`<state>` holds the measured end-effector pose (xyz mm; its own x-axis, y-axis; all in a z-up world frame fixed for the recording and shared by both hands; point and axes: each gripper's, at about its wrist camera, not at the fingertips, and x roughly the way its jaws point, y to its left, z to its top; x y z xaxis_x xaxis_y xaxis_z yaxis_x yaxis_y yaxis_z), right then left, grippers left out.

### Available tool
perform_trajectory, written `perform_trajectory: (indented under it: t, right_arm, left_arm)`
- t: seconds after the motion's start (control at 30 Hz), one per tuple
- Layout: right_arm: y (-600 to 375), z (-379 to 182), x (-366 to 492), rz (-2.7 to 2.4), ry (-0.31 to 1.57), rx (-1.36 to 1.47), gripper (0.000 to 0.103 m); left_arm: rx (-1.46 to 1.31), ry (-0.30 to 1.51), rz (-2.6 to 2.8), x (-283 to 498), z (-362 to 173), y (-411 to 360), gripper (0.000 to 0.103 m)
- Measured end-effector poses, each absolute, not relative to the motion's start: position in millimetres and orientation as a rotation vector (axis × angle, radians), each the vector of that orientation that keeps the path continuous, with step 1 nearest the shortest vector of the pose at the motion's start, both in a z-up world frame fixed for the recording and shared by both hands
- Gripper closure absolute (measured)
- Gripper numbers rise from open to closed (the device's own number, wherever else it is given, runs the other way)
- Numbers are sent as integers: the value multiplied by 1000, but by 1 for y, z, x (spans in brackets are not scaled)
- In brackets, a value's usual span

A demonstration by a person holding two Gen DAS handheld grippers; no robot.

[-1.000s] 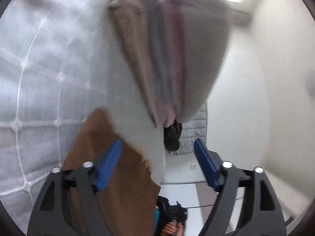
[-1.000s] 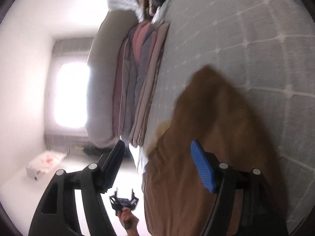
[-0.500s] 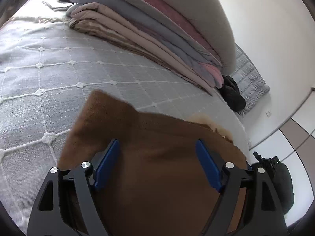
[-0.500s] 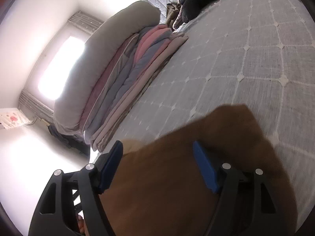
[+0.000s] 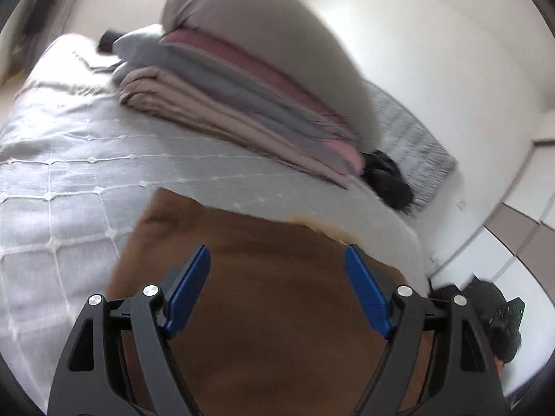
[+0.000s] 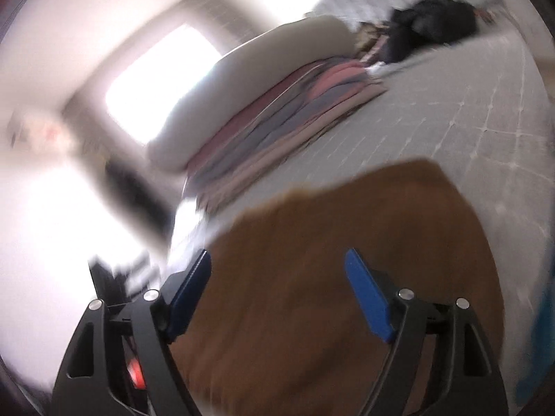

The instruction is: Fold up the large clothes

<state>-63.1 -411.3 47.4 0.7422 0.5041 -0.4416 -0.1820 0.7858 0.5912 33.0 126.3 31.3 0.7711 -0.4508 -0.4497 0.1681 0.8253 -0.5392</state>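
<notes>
A large brown garment [image 5: 263,298] lies on the grey quilted bed [image 5: 69,180], reaching to the bed's near edge. My left gripper [image 5: 277,274] is open above it, jaws wide apart, nothing between them. In the right wrist view the same brown garment [image 6: 347,242] fills the lower middle. My right gripper [image 6: 277,274] is open over it, with its jaws wide apart. This view is blurred by motion.
A stack of folded blankets [image 5: 242,104] topped by a big grey pillow [image 5: 263,45] lies across the bed behind the garment. A black garment [image 5: 388,180] sits at the bed's far right end. White walls and a bright window [image 6: 163,76] surround the bed.
Both views have swung from tilted sideways to nearly level. Both grippers have stayed open over the brown garment, which now fills more of the lower frame.
</notes>
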Motion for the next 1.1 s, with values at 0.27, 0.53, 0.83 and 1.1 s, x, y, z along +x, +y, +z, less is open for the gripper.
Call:
perform_trajectory:
  t: [0.27,0.53,0.83,1.1]
  right_arm:
    - [-440,-45,-97,265,881,549,78]
    - [-479,-20,-152,233,800,704,24]
    - [-528,-80,-194,249,784,1150,20]
    - [-517,-96,-172,330,748,1273,18]
  left_arm:
    - [-368,771,-324,10,-31,114,27]
    - [-389,806,-361,-20,-11,124,27]
    - [-606,855,-370,-102,11,202,26]
    - [-927,981,-337,-130,-46,240,25]
